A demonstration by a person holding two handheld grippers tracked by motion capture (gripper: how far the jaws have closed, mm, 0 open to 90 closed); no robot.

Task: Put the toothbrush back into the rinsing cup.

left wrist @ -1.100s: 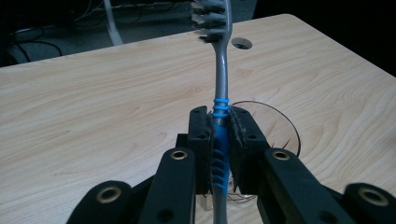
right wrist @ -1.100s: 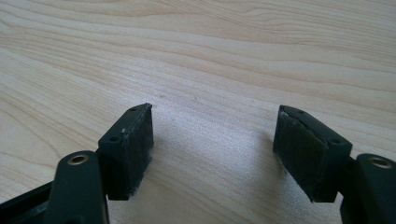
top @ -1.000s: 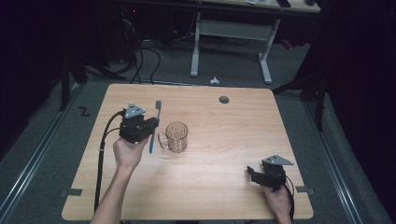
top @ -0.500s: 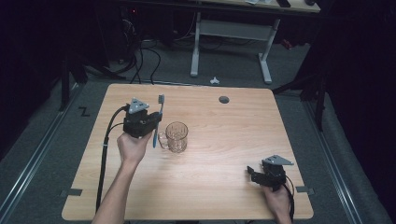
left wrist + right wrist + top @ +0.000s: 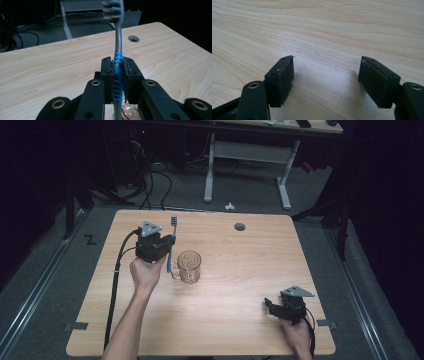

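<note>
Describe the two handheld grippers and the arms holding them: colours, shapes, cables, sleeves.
Both the left gripper and the right gripper are black, blocky units topped by a grey three-cornered plate. Their fingers are black bars with brass-ringed holes and flat rectangular pads. A black cable with a pale band trails from the left one. The forearms are bare, no sleeves showing.

Wooden table (image 5: 230,320); glass mug (image 5: 189,267) standing on it.

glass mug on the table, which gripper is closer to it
Left. The left gripper, shut on the toothbrush, is right beside the glass mug, just off its handle side. The right gripper sits open, well away toward the table's near right corner.
</note>
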